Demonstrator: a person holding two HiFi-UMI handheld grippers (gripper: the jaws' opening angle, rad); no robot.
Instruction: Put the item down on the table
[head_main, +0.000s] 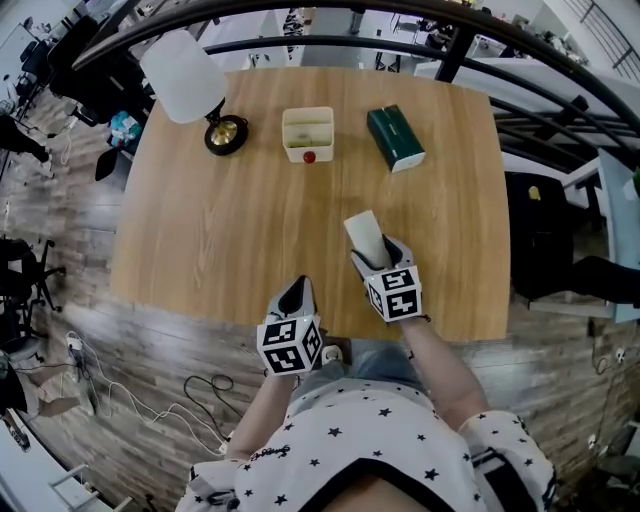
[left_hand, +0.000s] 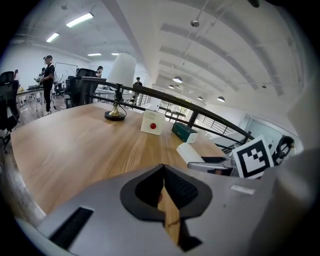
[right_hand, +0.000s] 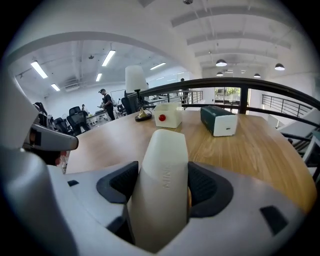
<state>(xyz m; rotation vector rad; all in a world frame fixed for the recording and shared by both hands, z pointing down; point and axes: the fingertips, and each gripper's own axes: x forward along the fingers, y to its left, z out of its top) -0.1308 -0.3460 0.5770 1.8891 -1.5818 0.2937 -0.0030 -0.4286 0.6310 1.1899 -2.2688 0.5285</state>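
Note:
A cream-white flat bottle-shaped item (right_hand: 162, 185) sticks out forward from my right gripper (right_hand: 164, 187), whose dark pads press on both its sides. In the head view the same item (head_main: 364, 232) is held over the near part of the wooden table (head_main: 230, 240), right of centre, with the right gripper (head_main: 381, 254) shut on it. My left gripper (head_main: 296, 297) hovers at the table's near edge, to the left of the right one. Its jaws meet with nothing between them, as the left gripper view shows (left_hand: 164, 192). The item (left_hand: 190, 152) also shows there, to the right.
At the table's far side stand a white-shaded lamp with a brass base (head_main: 225, 133), a cream box with a red button (head_main: 307, 134) and a dark green box with a white end (head_main: 395, 138). A black railing (head_main: 470, 30) curves behind. Cables (head_main: 190, 400) lie on the floor.

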